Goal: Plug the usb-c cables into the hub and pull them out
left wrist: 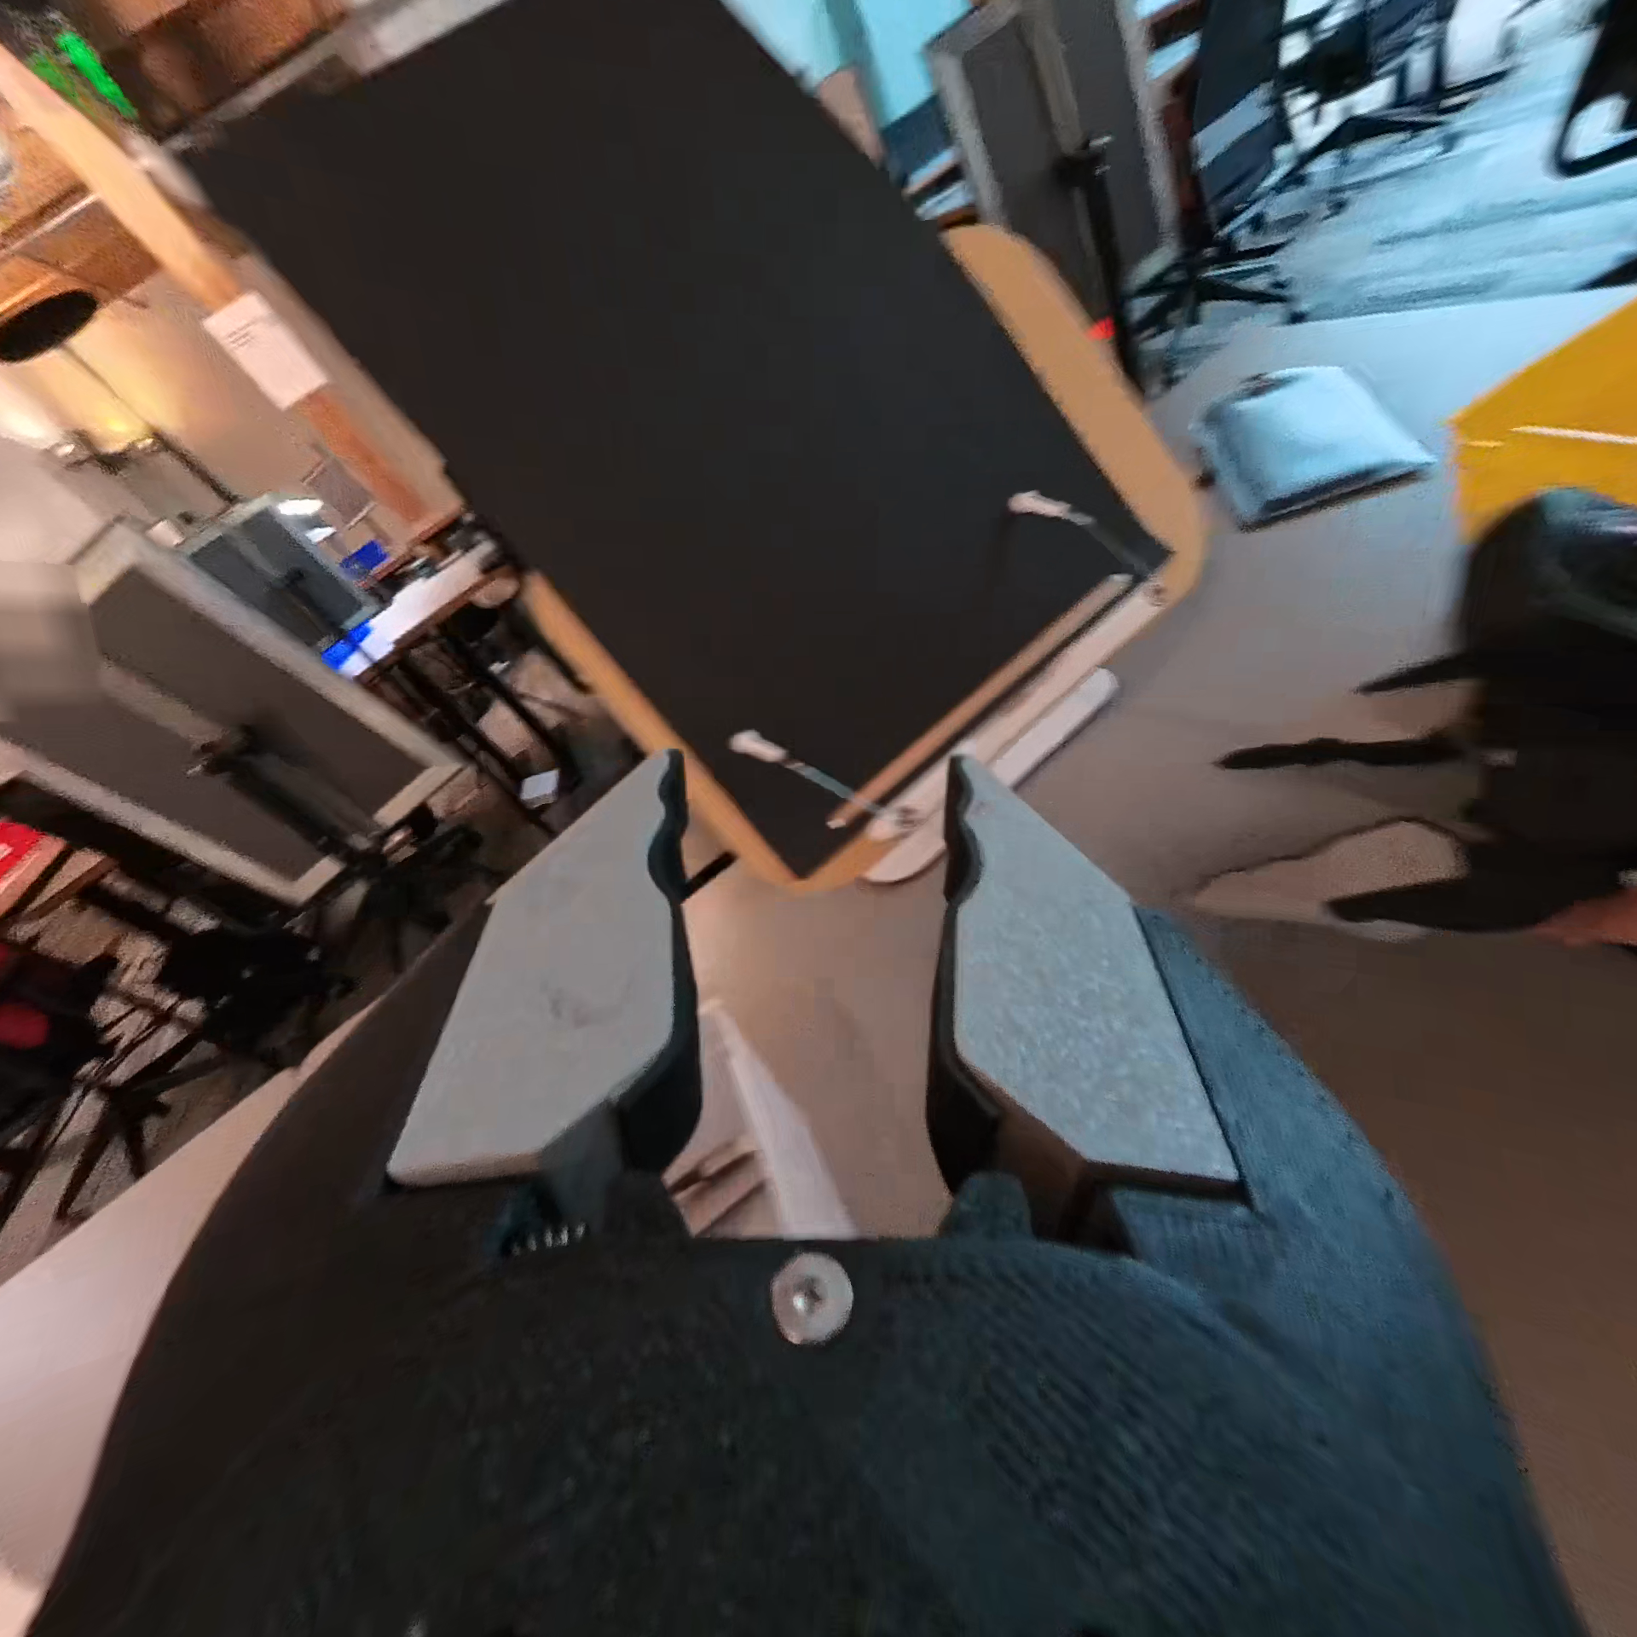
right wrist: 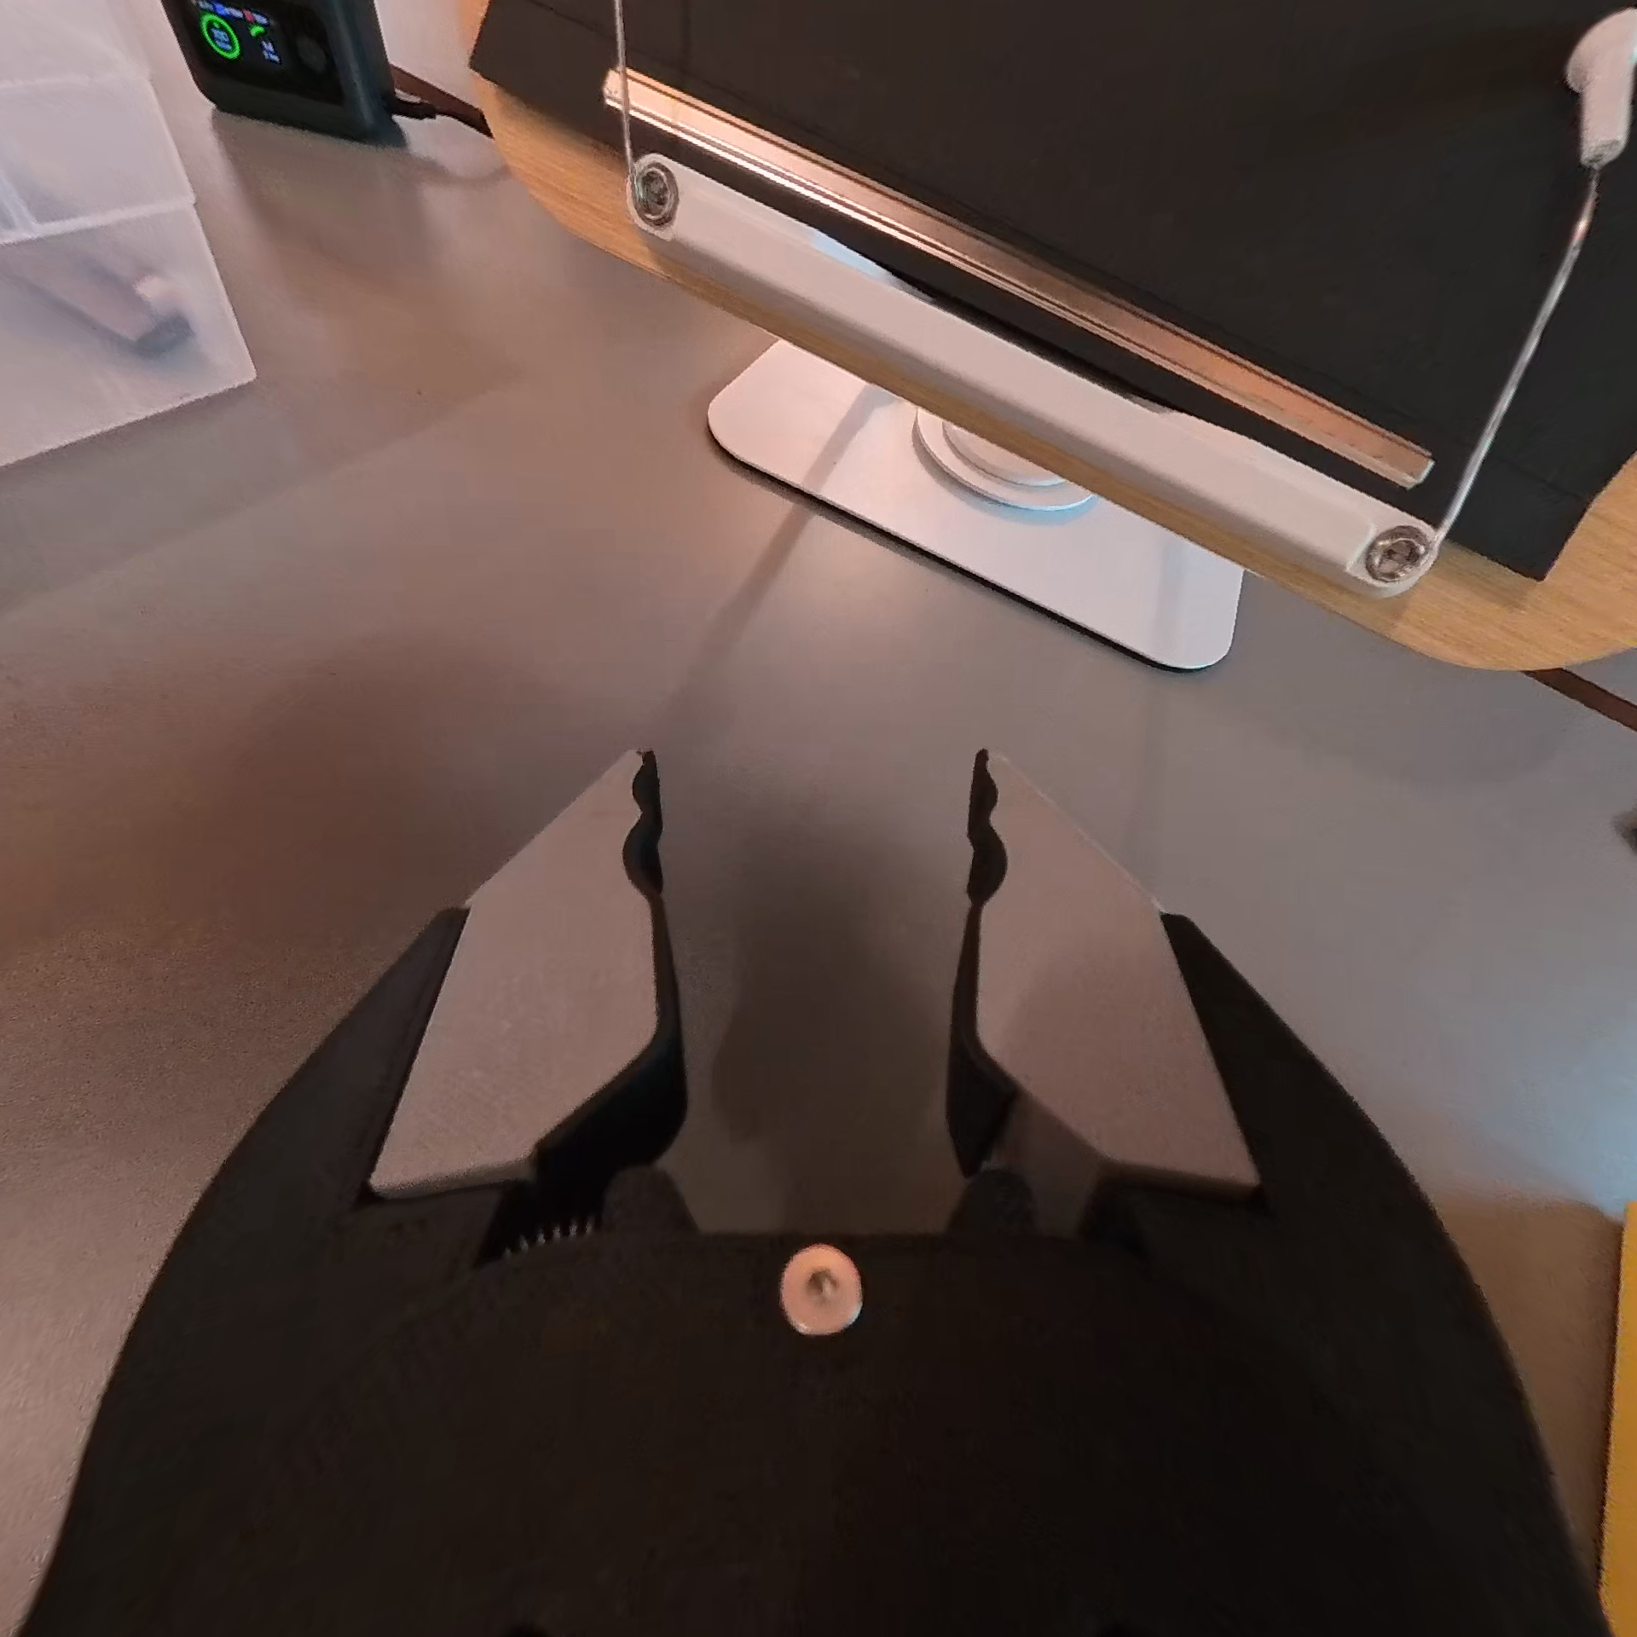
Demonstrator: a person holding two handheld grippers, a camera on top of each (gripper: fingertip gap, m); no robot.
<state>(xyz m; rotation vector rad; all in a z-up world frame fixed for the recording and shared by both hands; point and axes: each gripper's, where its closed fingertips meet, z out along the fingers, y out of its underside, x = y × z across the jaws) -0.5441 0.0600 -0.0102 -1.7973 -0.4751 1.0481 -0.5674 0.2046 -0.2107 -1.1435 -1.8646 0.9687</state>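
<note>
Cables [left wrist: 802, 769] lie on the tilted black board [left wrist: 620, 399], tethered to its lower rail [right wrist: 1019, 354] so their plugs stay reachable. I see no hub. My left tool [left wrist: 813, 797] and right tool [right wrist: 810, 771] hang spread and empty above the bench [right wrist: 354, 709].

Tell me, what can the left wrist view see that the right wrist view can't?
Only the left wrist view shows the whole black panel on its wooden board, the room behind with desks, and a yellow thing at the right edge. Only the right wrist view shows a small device with a lit screen, a clear plastic box and the white bar up close. Both show the white stand base, the thin silver cables with white plugs, and an open, empty hand-held gripper: left, right.
</note>
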